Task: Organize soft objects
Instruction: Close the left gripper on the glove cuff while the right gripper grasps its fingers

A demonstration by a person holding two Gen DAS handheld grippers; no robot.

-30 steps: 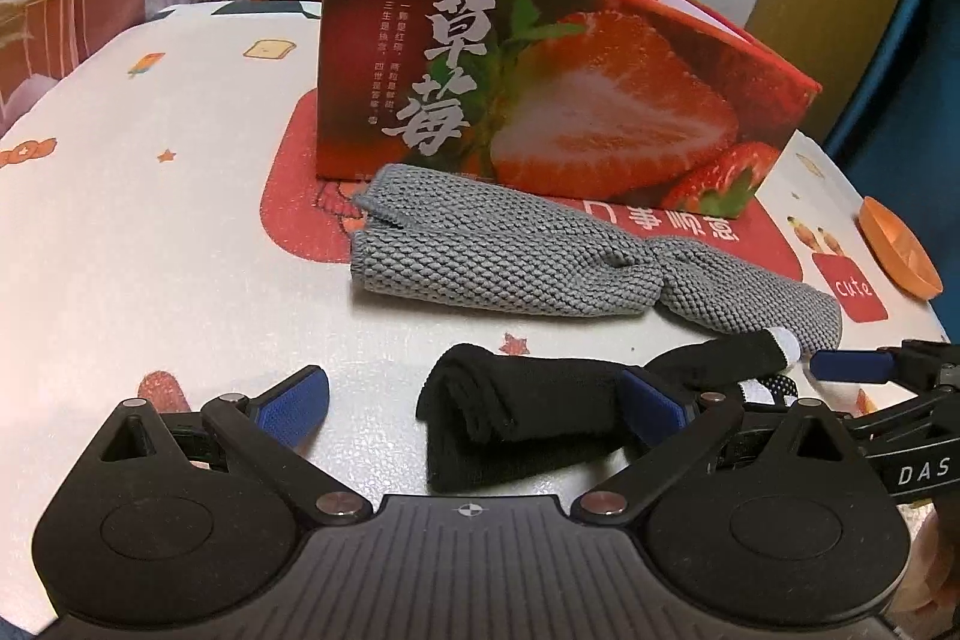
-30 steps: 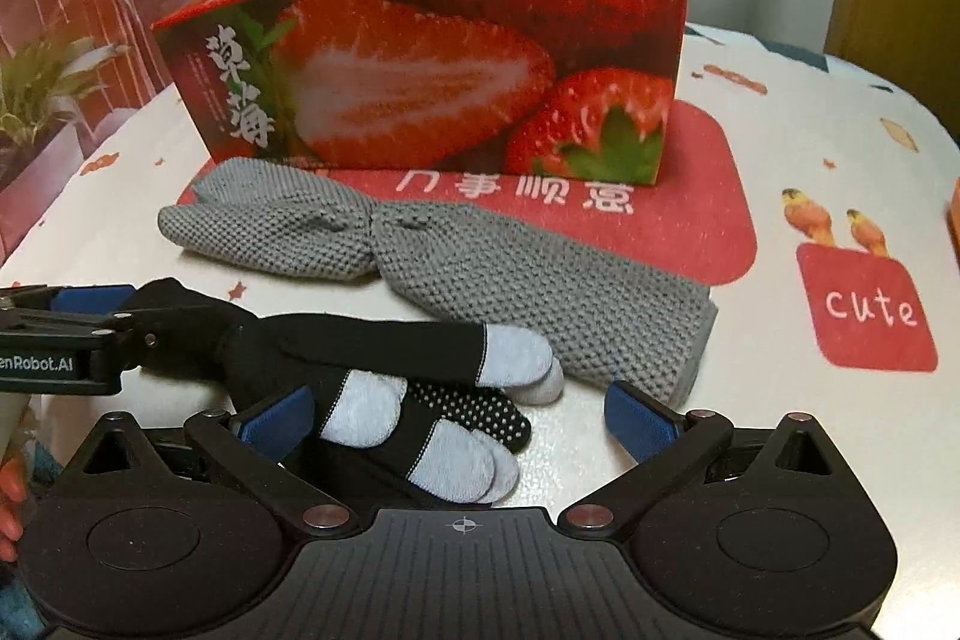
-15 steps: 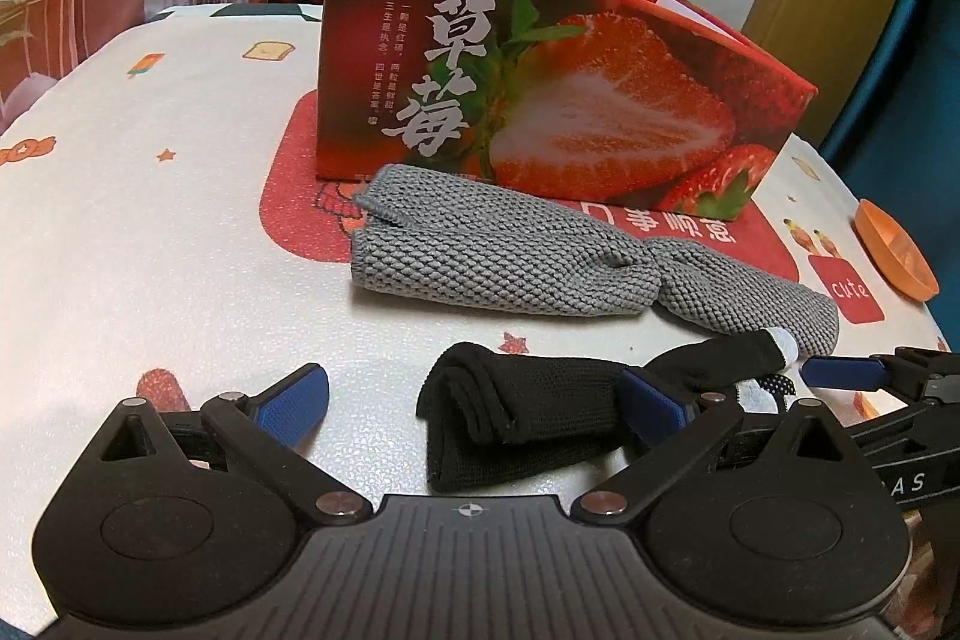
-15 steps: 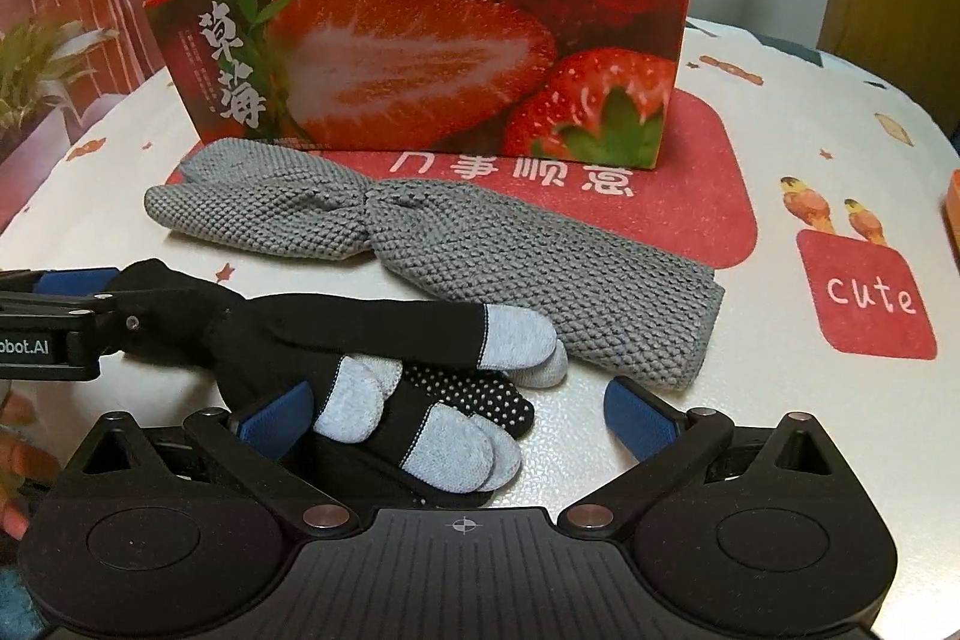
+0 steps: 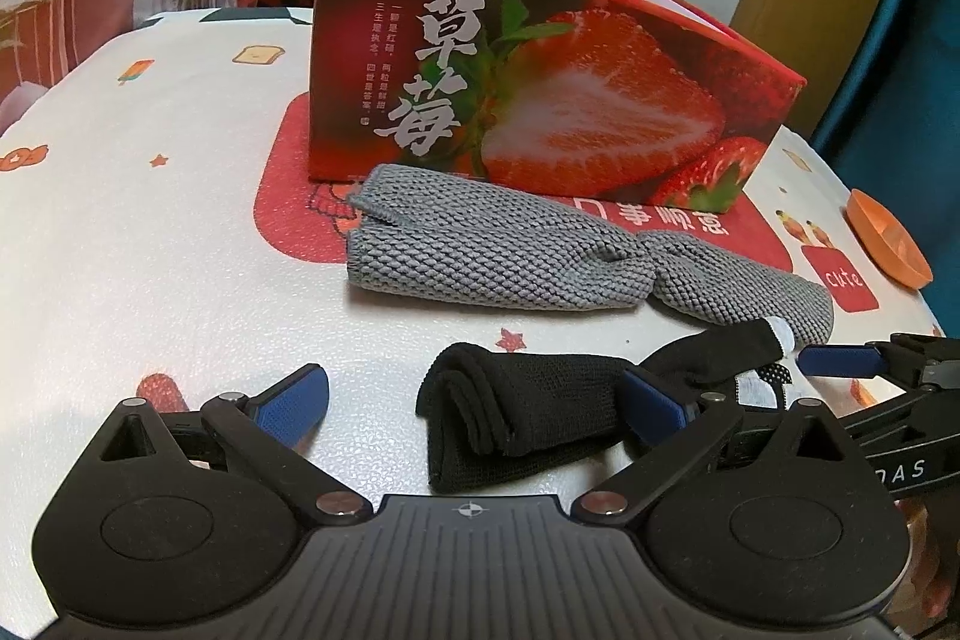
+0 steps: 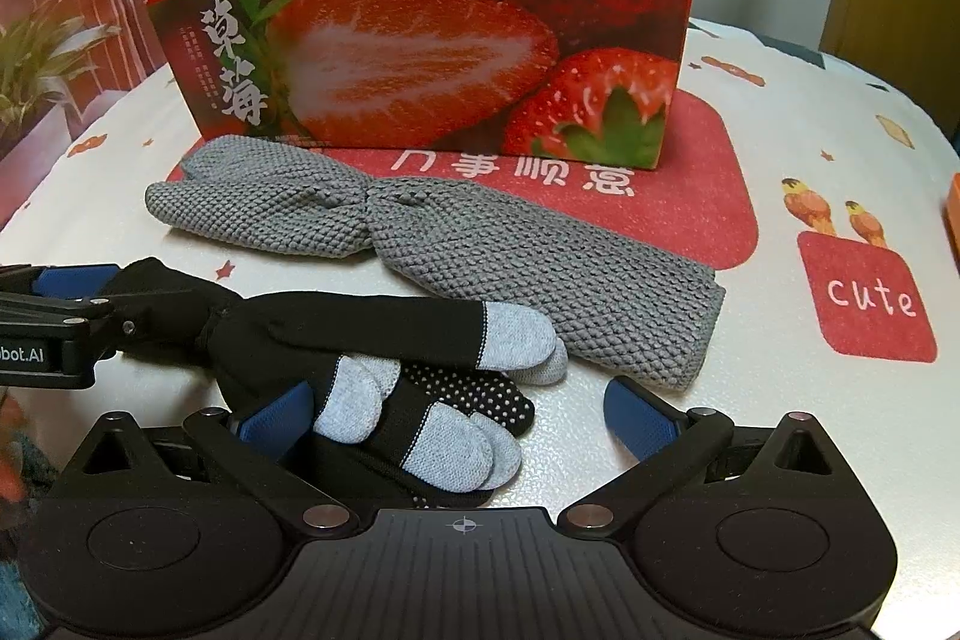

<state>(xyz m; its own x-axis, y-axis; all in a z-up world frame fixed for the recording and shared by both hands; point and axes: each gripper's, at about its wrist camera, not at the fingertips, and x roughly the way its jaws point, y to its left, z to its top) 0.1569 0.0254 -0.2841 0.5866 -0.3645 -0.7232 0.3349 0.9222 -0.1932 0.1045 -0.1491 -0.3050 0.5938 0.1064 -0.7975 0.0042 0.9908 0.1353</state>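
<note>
A pair of black socks [image 5: 528,412] with grey toes [image 6: 516,337] lies folded on the tablecloth near the front edge. My left gripper [image 5: 474,397] is open around the cuff end, and its right pad touches the fabric. My right gripper [image 6: 459,418] is open around the toe end, with its left pad against the sock. A grey knitted cloth [image 5: 504,250], pinched in the middle, lies just behind the socks [image 6: 456,232]. Behind it stands an open red strawberry box [image 5: 540,100], also in the right wrist view [image 6: 420,40].
An orange dish [image 5: 888,244] sits at the table's right edge. The white tablecloth [image 5: 150,220] has red patches and small prints. An exercise bike and curtains stand beyond the table. A potted plant [image 6: 36,58] is at far left.
Both views have drifted only slightly. Socks, cloth and box lie where they were, and both grippers stay open.
</note>
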